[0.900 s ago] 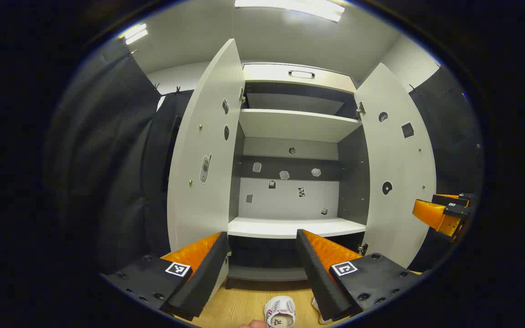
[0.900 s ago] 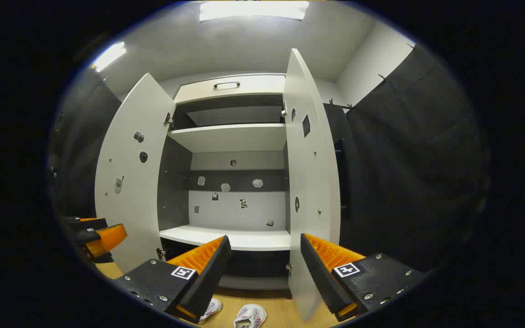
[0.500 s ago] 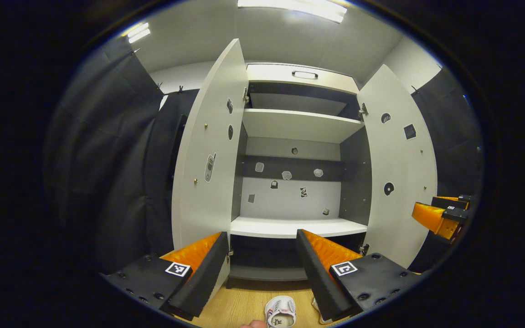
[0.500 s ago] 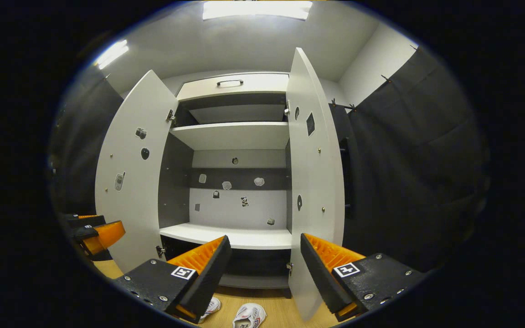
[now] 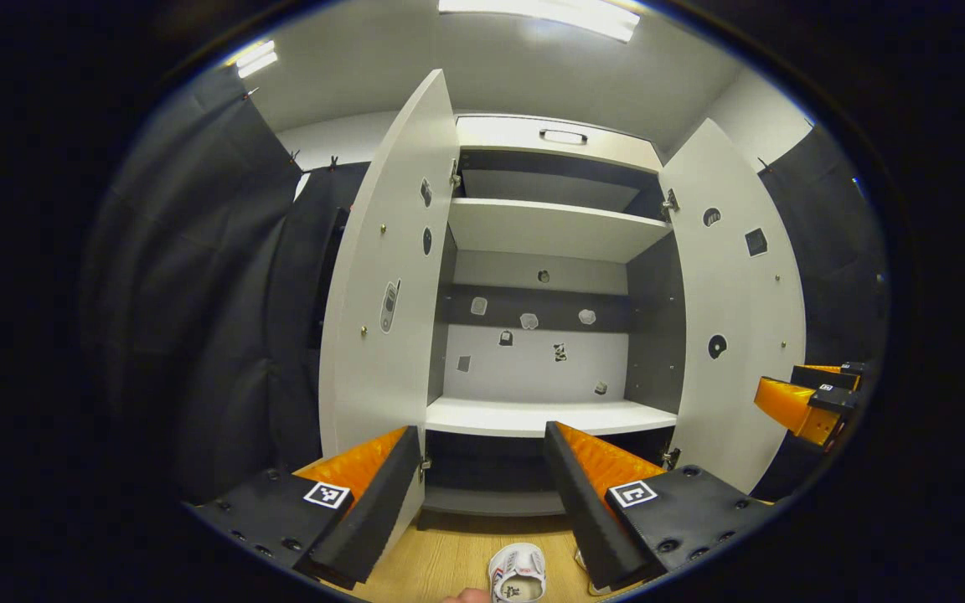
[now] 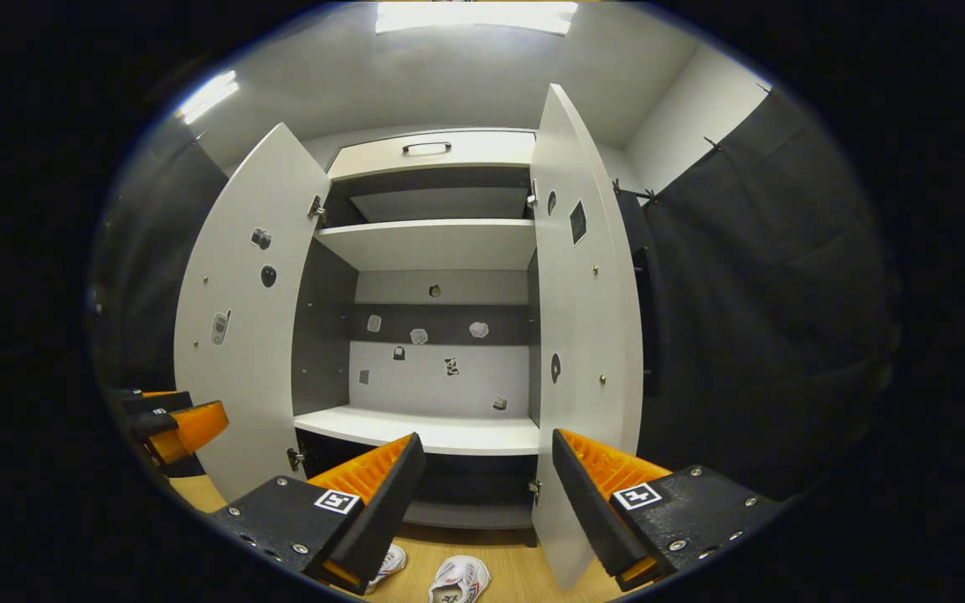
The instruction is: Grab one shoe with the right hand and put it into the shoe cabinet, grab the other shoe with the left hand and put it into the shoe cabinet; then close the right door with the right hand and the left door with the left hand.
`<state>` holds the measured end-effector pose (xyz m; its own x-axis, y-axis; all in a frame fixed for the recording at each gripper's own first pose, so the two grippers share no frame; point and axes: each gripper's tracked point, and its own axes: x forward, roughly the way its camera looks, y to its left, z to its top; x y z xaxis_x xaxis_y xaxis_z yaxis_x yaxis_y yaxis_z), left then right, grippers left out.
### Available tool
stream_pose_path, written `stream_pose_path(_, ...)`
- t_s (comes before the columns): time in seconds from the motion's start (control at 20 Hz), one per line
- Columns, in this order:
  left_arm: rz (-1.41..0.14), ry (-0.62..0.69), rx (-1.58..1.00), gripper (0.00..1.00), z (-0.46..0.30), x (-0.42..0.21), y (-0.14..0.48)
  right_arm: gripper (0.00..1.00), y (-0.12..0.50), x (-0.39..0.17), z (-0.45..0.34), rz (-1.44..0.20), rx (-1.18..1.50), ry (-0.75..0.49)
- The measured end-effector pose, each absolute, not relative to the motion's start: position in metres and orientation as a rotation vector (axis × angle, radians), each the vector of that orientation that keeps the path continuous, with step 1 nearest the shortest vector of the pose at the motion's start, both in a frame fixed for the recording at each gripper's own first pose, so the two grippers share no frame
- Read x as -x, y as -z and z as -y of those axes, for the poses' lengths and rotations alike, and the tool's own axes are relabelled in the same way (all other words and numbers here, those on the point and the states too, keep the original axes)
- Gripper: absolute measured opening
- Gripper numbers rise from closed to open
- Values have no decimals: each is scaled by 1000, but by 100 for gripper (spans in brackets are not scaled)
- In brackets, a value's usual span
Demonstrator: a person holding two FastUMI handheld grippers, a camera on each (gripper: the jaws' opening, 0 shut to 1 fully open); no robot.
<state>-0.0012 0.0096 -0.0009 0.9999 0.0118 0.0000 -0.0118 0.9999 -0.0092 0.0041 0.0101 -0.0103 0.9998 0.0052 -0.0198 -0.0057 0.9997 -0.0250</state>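
Two white shoes lie on the wooden floor in front of the open shoe cabinet [image 5: 545, 226]. In the left gripper view one shoe [image 5: 518, 574] shows between my fingers, and the other shoe [image 5: 583, 563] peeks from behind one finger. My left gripper [image 5: 481, 442] hangs open above them, facing the cabinet, holding nothing. In the right gripper view both shoes [image 6: 459, 579] [image 6: 389, 563] lie at the bottom edge, below my open right gripper [image 6: 487, 444]. The left door [image 5: 382, 293] and right door [image 5: 738, 318] both stand wide open.
A white shelf [image 5: 545, 416] [image 6: 432, 429] spans the cabinet at finger height, with a dark lower compartment beneath it. The right gripper [image 5: 809, 398] shows at the far right of the left gripper view. The left gripper [image 6: 172, 419] shows beside the left door [image 6: 244, 318]. Black cloth walls flank the cabinet.
Both views drift slightly, so the cabinet sits a little farther right in each. The shoes have not moved, and both grippers stay open.
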Motion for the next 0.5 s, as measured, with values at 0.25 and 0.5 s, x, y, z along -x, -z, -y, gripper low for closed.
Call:
stream_pose_path(0.25,-4,-15,5,96,-13,3,1,94,25,-14,-16,-44,42,-10)
stream_pose_path(0.5,-13,-19,12,96,-16,4,6,94,80,-25,-30,-137,67,-44)
